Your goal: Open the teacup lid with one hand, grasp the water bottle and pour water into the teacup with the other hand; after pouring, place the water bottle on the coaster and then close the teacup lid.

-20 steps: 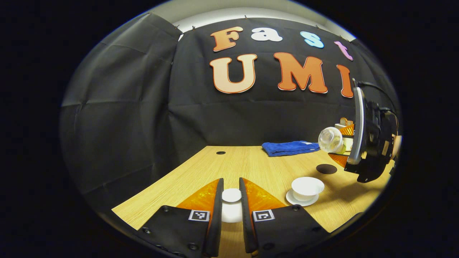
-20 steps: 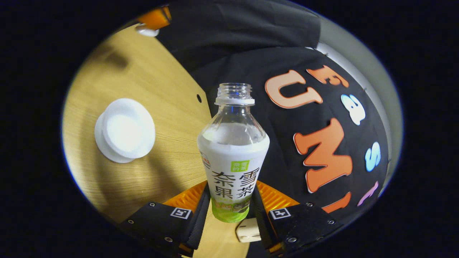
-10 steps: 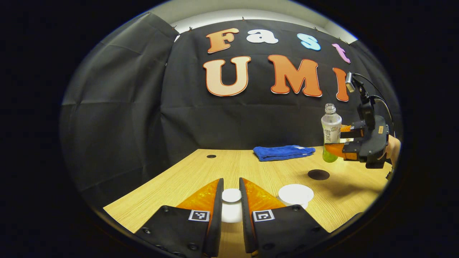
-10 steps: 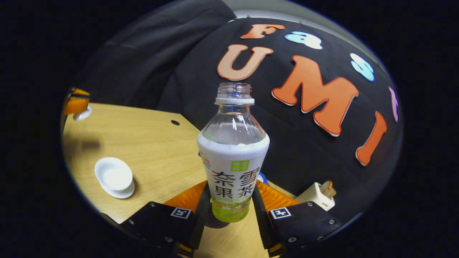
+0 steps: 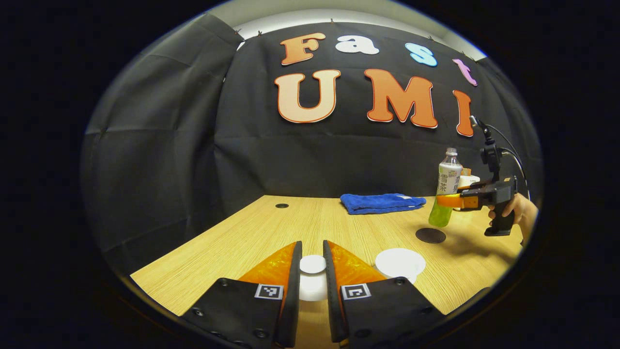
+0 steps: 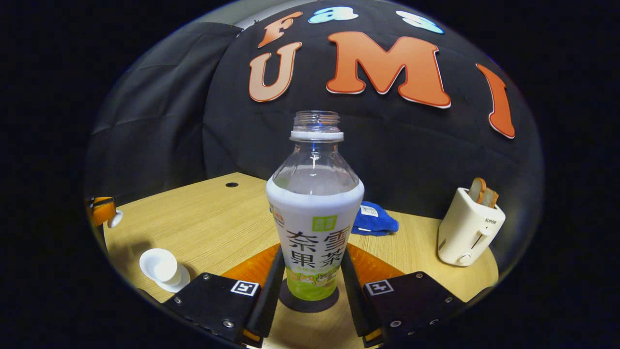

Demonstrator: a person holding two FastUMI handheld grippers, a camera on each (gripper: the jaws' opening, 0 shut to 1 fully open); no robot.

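In the right gripper view, the right gripper (image 6: 310,286) pinches the clear plastic water bottle with a white-and-green label (image 6: 315,213) low on its body, one finger pressed against each side of the label. The bottle stands upright, uncapped, with the round dark coaster (image 6: 309,303) directly beneath its base; whether the base touches the coaster cannot be told. From the left gripper view the same bottle (image 5: 446,186) appears held just above and behind the coaster (image 5: 430,235), with a hand (image 5: 513,209) gripping the tool's handle.

The left gripper (image 5: 312,276) is pressed together on the small white round teacup lid (image 5: 313,265), its knob caught between the two fingers and held off the light wooden table (image 5: 252,237). The open white teacup on its saucer (image 5: 400,263) sits just right of that gripper (in the right gripper view it lies at far left (image 6: 162,268)).

A folded blue cloth (image 5: 378,202) lies near the back wall, and a cream toaster holding bread slices (image 6: 469,228) stands at the right.
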